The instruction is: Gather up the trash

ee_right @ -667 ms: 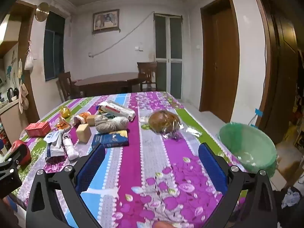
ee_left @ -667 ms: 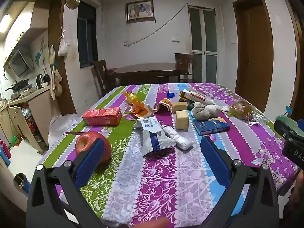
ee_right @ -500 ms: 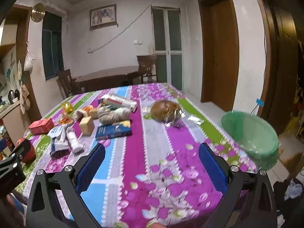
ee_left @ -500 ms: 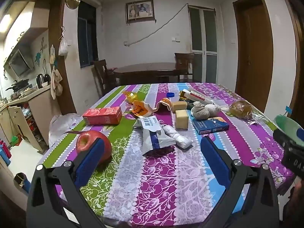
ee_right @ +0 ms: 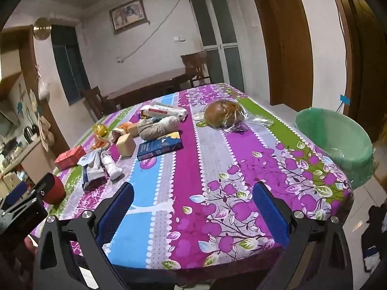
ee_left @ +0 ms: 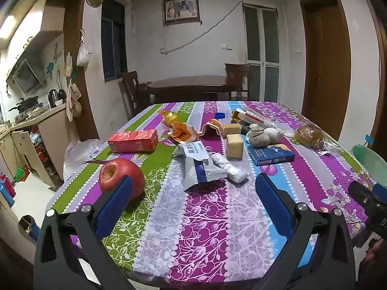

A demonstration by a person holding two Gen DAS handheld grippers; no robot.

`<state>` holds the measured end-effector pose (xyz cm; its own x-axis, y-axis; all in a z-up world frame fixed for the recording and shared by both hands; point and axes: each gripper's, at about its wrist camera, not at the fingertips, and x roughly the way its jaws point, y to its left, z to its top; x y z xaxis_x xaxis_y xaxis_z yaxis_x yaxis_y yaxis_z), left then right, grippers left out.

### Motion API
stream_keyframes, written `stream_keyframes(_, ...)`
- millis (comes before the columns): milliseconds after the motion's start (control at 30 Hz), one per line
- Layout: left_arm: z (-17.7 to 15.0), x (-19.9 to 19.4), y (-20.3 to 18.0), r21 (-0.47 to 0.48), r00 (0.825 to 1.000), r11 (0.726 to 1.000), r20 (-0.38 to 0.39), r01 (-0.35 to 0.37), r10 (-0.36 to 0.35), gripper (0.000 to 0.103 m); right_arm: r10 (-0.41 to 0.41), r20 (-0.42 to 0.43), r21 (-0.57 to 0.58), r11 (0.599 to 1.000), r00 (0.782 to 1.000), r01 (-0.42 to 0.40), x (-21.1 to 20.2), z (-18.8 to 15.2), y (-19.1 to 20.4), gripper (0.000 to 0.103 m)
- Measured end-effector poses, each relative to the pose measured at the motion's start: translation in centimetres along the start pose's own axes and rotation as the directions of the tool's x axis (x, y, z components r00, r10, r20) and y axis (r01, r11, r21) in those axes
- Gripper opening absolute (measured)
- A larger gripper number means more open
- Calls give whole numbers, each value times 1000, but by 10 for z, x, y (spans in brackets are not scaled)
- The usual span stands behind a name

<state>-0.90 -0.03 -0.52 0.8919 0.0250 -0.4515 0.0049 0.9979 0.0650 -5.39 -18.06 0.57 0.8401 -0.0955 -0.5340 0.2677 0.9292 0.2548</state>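
Both of my tools are empty: the left hand-held gripper [ee_left: 192, 200] hangs over the near edge of the counter [ee_left: 208, 236] with its jaws spread wide and nothing between them, and the right hand-held gripper [ee_right: 193, 205] is just as wide and bare, tipped down over the purple cloth. Out from the left one sit the red apple [ee_left: 121, 177] and, nearer the middle, the crumpled grey wrapper [ee_left: 197, 166] with a twisted white wrapper [ee_left: 229, 168] touching it; farther back lie orange snack wrappers [ee_left: 181, 130], a red carton [ee_left: 133, 141], a blue box [ee_right: 159, 146] and a bagged bun [ee_right: 223, 114]. The green-lined bin [ee_right: 335, 136] stands off the counter's right side, and I can make out no trash in it, so I judge nothing collected yet and all the litter left. Against the earlier right-wrist frames, my right tool has tilted and swung, so the counter now slants; the left view has barely shifted.
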Motion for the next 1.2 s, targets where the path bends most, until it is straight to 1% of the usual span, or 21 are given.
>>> stream_keyframes(100,0,2,-1,1,1000,1000,-12,-2,2,97,14,17,7,1000,1000,-14,-3,0,-1,98)
stream_keyframes(167,0,2,-2,7,1000,1000,-13,8,-8,97,20,11,11,1000,1000,-21,-1,0,-1,98)
stream_keyframes(233,-1,0,-5,22,1000,1000,-6,18,-18,97,44,7,5,999,999,-44,-2,-3,1,98)
stream_keyframes(267,-1,-1,-7,31,1000,999,-3,23,-23,97,67,8,-8,998,998,-67,-3,-3,4,98)
stream_keyframes(400,-2,-4,-7,50,999,998,1,42,-42,97,118,34,-60,991,992,-116,-10,-6,14,98)
stream_keyframes(500,-2,-6,-5,41,999,999,9,33,-33,97,130,17,-88,988,991,-128,-10,-9,19,98)
stream_keyframes(700,-2,-1,-3,21,1000,1000,-4,7,-7,97,120,12,1,993,993,-120,-9,-10,2,98)
stream_keyframes(867,-4,1,-1,0,1000,1000,-10,6,-6,97,93,22,-18,996,995,-93,-10,-9,4,98)
stream_keyframes(900,-4,0,5,-5,1000,1000,-8,7,-7,97,85,26,-19,996,996,-84,-11,-9,4,98)
stream_keyframes(1000,-4,-2,9,-25,1000,1000,6,-12,12,97,44,51,-23,999,998,-43,-13,-7,2,98)
stream_keyframes(1133,-2,-7,11,-33,997,998,45,-54,56,97,-23,121,-30,999,992,26,-14,1,1,98)
stream_keyframes(1200,0,-10,9,-27,995,997,67,-78,80,97,-48,182,-41,998,982,57,-17,8,2,98)
